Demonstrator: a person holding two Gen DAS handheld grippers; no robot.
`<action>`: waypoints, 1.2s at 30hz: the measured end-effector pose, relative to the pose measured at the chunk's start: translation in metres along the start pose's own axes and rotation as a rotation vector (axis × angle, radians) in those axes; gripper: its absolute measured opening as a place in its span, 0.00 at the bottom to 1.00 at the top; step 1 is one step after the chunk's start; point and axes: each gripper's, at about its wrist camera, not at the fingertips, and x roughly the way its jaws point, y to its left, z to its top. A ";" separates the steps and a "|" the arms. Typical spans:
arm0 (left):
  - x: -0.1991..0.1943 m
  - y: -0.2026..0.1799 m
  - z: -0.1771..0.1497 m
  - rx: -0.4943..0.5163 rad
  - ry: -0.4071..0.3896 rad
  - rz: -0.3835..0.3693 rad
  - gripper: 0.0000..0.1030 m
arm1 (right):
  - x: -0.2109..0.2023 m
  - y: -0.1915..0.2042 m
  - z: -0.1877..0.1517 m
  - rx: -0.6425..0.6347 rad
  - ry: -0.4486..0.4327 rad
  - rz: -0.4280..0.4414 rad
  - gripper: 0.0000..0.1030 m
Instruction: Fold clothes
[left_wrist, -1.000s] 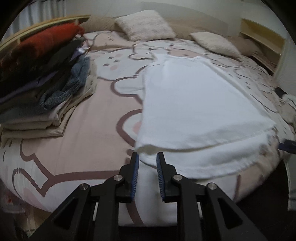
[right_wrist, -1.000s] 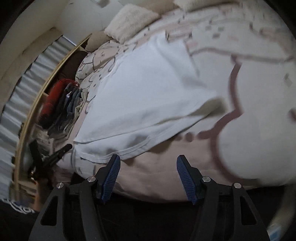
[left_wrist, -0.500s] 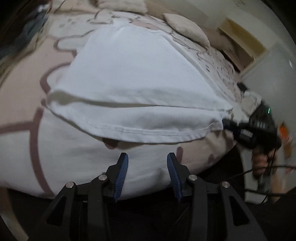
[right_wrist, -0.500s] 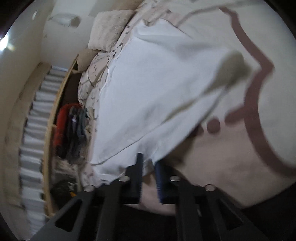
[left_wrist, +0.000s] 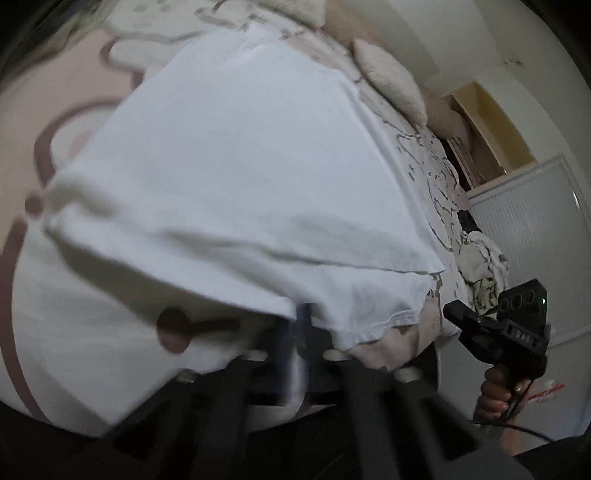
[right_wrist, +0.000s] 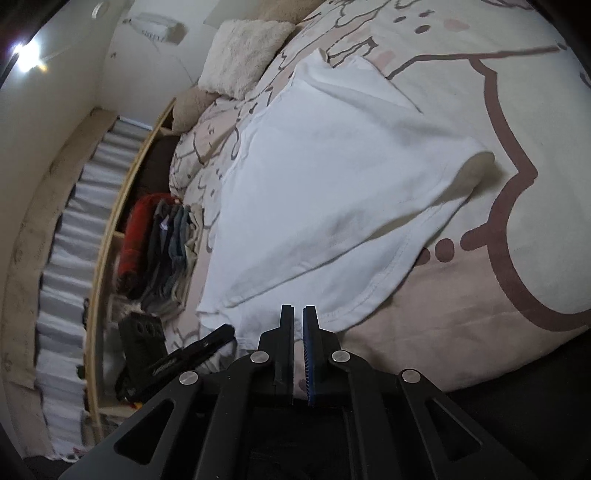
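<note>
So the white garment (left_wrist: 236, 177) is spread flat on the bed (left_wrist: 66, 122), filling most of the middle of both frames, with its near hem hanging toward the bottom edge of the mattress. Left wrist view is badly motion-blurred along the bottom, so the left hand-held gripper (left_wrist: 295, 332) is just a dark smear; its fingers look pulled close together right at the hem, bottom centre, and there's something pale between them, but I honestly can't tell if it has hold of the cloth. The right hand-held gripper (right_wrist: 298, 314) is much sharper: fingers nearly together with only a thin slit, tips at the hem edge in the lower middle of its frame, and a strip of white fabric shows in that slit, so it looks pinched on the garment. In the lower right of the left view you can see the right device held by a hand (left_wrist: 495, 391), partly cut off. The far corner of the garment curls up at right centre in the right view. A stack of folded clothes (right_wrist: 159, 251) sits at left centre, fluffy pillow (right_wrist: 240, 55) top centre.
</note>
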 end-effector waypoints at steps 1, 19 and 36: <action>-0.001 0.004 -0.001 -0.020 0.014 -0.010 0.02 | -0.002 0.003 0.001 -0.025 -0.002 -0.019 0.06; -0.058 -0.056 0.016 0.383 -0.006 0.170 0.41 | -0.004 0.007 0.191 -0.219 -0.083 -0.330 0.06; 0.021 -0.040 0.083 0.317 -0.198 0.337 0.46 | 0.084 -0.038 0.280 -0.086 0.041 -0.332 0.62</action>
